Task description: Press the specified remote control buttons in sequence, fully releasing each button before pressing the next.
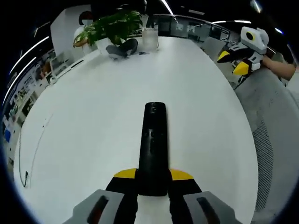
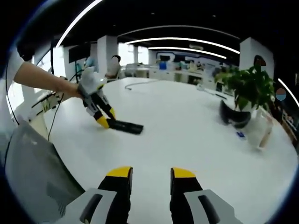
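L gripper point(image 1: 153, 179) has its yellow-tipped jaws closed on the near end of a black remote point(image 1: 154, 144), w/ the remote running straight out ahead over the white table point(image 1: 93, 121). Buttons on the remote's top face are too small to tell apart. In the right gripper view the same remote point(image 2: 126, 126) lies low at the table surface near the L edge, gripped by the left gripper point(image 2: 103, 122), w/ a person's hand point(image 2: 70, 88) and bare forearm behind it; can't tell if the remote's far end touches the tabletop.

R gripper point(image 2: 150, 175) is empty, jaws a bit apart w/ bare table showing between them, well apart from the remote. It also shows at the upper R of the left gripper view point(image 1: 238, 63), off past the table edge.

Around: potted green plant point(image 1: 114, 25) at the far end of the table, a dark rounded object point(image 1: 122, 47) just beside its base, a clear container point(image 1: 150, 38) near that. A thin dark cable point(image 1: 32, 154) runs along the table's L side. Grey mesh chair back point(image 2: 32, 163) sits close by the table edge. People point(image 2: 114, 65) seated in the office background. Nothing lies on the table betw the R gripper and the remote.
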{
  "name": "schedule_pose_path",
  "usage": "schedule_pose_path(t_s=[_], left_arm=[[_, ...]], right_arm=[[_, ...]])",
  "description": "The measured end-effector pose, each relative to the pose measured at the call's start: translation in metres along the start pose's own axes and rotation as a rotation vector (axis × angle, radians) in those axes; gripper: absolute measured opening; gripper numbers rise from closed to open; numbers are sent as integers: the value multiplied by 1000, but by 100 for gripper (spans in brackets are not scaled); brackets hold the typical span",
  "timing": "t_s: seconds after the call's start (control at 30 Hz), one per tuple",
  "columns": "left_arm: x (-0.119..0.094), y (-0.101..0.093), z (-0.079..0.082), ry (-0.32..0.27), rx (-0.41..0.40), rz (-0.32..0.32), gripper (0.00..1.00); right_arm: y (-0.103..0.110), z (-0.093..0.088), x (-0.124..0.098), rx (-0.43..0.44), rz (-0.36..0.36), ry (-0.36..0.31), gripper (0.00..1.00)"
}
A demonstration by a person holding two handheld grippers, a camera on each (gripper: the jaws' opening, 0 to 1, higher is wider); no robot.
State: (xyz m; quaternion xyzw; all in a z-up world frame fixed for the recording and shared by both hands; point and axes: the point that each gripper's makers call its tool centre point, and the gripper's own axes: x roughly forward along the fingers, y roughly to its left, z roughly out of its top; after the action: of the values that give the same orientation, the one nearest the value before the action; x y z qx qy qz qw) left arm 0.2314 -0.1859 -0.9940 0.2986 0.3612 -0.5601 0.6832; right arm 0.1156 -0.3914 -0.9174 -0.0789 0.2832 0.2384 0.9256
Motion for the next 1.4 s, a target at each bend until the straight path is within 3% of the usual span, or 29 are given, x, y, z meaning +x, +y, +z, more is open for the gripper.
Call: schedule_pose_path(t_s=[0.43,1.0,1.4], left_arm=[[-3,-15,-3,14,48,-28,23],[-2,-30,-4,104,91,-38,23],[-3,-46,-6,112,104,-43,23]], right_arm=[[-1,-4,1,0,-3,18,28],[5,-7,2,-9,29,33,24],[5,-7,2,-15,30,34,24]])
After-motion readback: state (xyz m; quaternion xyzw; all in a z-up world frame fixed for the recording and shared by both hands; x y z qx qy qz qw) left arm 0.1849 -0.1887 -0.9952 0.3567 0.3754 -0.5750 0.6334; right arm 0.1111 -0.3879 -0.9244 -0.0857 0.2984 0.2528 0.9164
